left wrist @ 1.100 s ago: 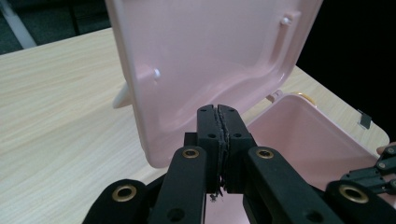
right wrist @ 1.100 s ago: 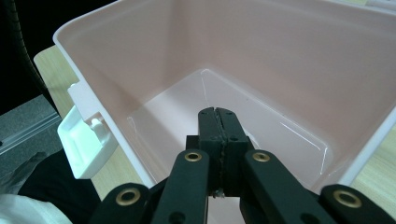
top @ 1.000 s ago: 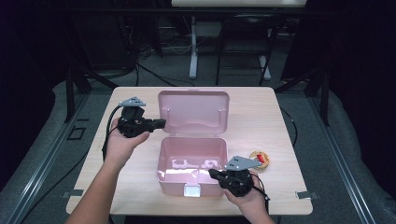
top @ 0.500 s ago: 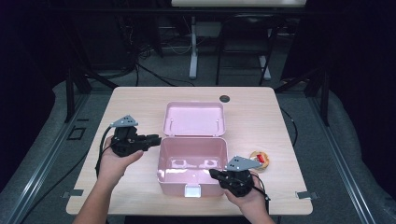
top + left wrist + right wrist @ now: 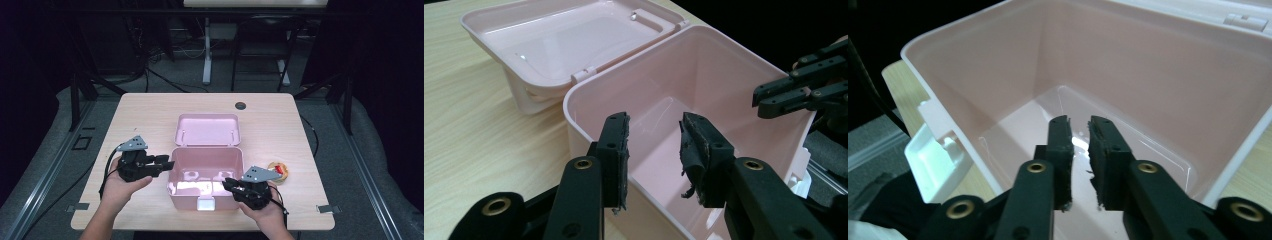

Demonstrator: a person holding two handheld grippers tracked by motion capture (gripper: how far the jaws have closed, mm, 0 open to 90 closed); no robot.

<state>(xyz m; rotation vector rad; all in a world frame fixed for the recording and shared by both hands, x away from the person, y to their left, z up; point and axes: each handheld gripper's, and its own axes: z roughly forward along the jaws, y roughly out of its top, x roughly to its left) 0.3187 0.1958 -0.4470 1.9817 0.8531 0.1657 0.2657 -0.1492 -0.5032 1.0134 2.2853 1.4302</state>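
The pink box [image 5: 205,172] sat open in the middle of the table with its lid [image 5: 207,129] flat behind, and the left gripper [image 5: 167,161], jaws just opening on nothing, and the right gripper [image 5: 228,183], just opening a crack over the near rim, should move slowly.

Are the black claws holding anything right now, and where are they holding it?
Nothing is held. The left gripper and right gripper both have bare jaws with a gap, poised at the open pink box.

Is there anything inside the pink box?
No, the pink box is empty; its bare shiny floor shows beyond the right tongs.
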